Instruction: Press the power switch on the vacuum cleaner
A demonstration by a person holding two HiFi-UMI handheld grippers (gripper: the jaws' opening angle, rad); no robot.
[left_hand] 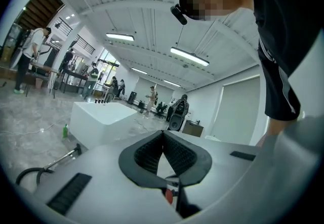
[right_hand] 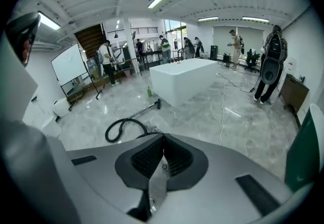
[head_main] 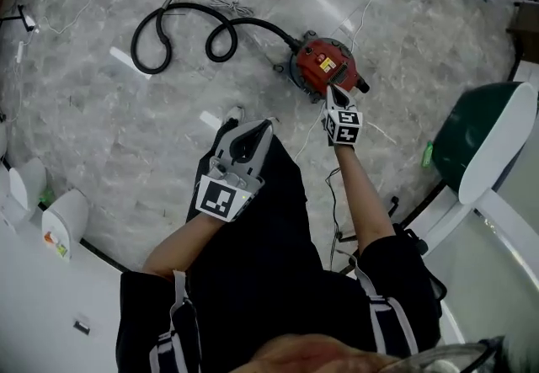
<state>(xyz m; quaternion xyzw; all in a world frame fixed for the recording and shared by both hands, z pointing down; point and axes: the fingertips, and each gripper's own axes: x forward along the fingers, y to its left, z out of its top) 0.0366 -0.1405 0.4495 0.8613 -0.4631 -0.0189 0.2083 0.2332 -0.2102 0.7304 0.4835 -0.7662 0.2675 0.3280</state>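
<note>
**Hidden / unclear:** The power switch is not showing as a distinct part in any view. The head view is giving only a yellow-and-black patch [head_main: 327, 65] on top of the red vacuum cleaner [head_main: 313, 60]. In the right gripper view the cleaner's body is sitting out of sight behind the jaw housing. Only its black hose [right_hand: 123, 128] and wand [right_hand: 144, 110] are showing beyond the jaws. Contact btwn the jaw tips and the cleaner cannot be confirmed.

**Grippers vs. cleaner:** The cleaner is standing on the grey marble floor [head_main: 126, 127], toward its far right, w/ the hose looping off to the left. The right gripper [head_main: 329, 92] is pointing at the cleaner's near edge, and its tips are overlapping that edge in the head view. Its jaws are meeting at the tips w/ nothing btwn them. The left gripper [head_main: 263, 129] is hanging well apart from the cleaner on the near side, over the person's black trousers [head_main: 269, 237]. Its jaws are likewise pressed together and empty. A small red speck is showing low in the gap behind them; it cannot be identified.

**Containers:** Two white tub-shaped items [head_main: 66, 215] are standing at the floor's left edge, and their contents are not readable. A green bottle [right_hand: 149, 91] is standing just beside a large white block [right_hand: 185, 81].
</note>
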